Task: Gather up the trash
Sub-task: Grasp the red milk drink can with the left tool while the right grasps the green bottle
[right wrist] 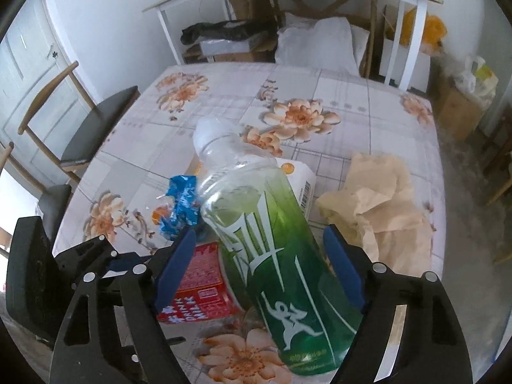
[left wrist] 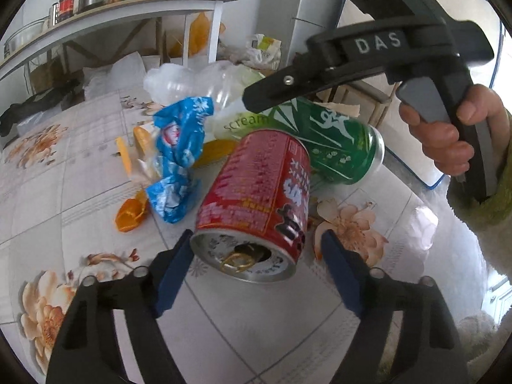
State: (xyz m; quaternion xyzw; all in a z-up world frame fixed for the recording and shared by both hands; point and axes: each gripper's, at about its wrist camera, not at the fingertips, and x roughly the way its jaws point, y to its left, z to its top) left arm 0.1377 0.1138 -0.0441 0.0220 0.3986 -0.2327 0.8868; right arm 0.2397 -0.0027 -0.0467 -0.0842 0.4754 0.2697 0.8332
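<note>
Only rightward: crumpled brown paper (right wrist: 380, 198).

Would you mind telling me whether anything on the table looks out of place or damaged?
The red can lies on its side with its top already opened, against the toppled green bottle. A crumpled blue wrapper and orange peel are strewn beside them.

My right tongs (right wrist: 260, 267) straddle the green bottle (right wrist: 275, 256), spread wide; red can (right wrist: 198, 288) lies left on the surface (right wrist: 352, 112).
</note>
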